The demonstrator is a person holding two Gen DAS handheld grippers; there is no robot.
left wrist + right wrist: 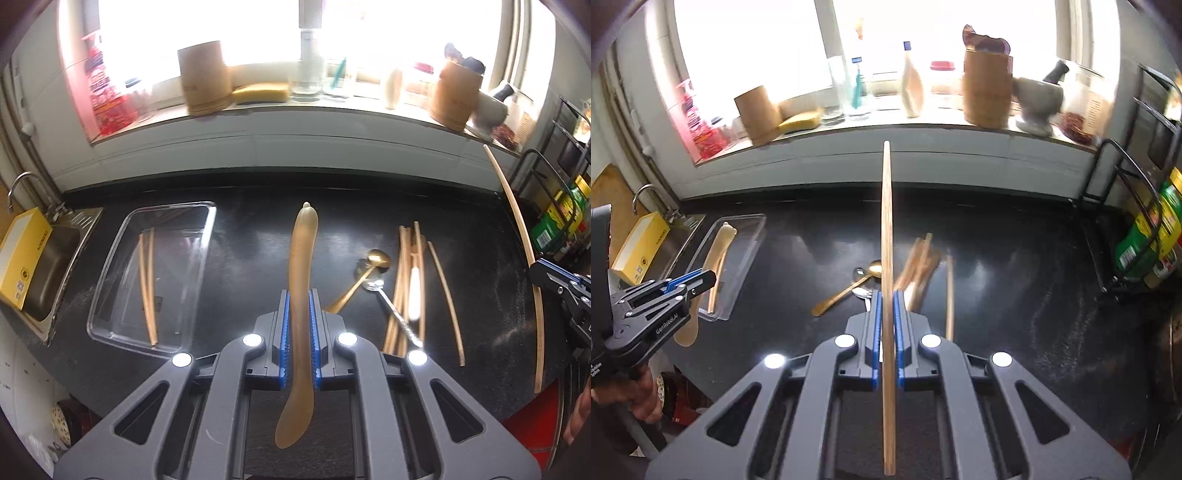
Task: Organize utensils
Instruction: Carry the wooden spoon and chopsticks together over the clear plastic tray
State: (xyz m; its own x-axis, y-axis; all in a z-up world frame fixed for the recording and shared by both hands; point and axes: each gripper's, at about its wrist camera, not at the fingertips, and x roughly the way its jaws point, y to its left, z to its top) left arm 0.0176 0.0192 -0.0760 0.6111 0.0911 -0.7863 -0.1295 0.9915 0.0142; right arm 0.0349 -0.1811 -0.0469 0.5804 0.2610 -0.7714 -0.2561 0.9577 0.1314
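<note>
Black, glossy worktop (240, 236) runs below a bright window; a pale sill (280, 114) above it carries two wooden canisters, a yellow sponge (260, 94), glass bottles, a red-labelled package and a stone mortar with pestle (1039, 99). A steel sink (55, 258) with tap lies at the left end of the worktop, a yellow box (24, 254) resting across it. A black wire rack (1134, 221) with green-labelled bottles stands at the right end. A clear plastic tray (110, 295) sits on the worktop beside the sink and contains two chopsticks (147, 284) lying side by side. Near the middle of the worktop: a gold spoon (364, 273) and a silver spoon (391, 306), crossing one another, with a loose bundle of wooden chopsticks (404, 291) just to their right and one single stick (445, 295) lying slightly apart. Left gripper (300, 295): jaws nearly closed, blue pads clamped on a wooden spatula-like utensil (301, 258), held clear of the surface; in the right wrist view it hangs above the tray. Right gripper (887, 295): jaws fully closed on a single long chopstick (886, 229), held clear of the surface and pointing toward the window. A hand (639, 395) grips the left tool's handle.
</note>
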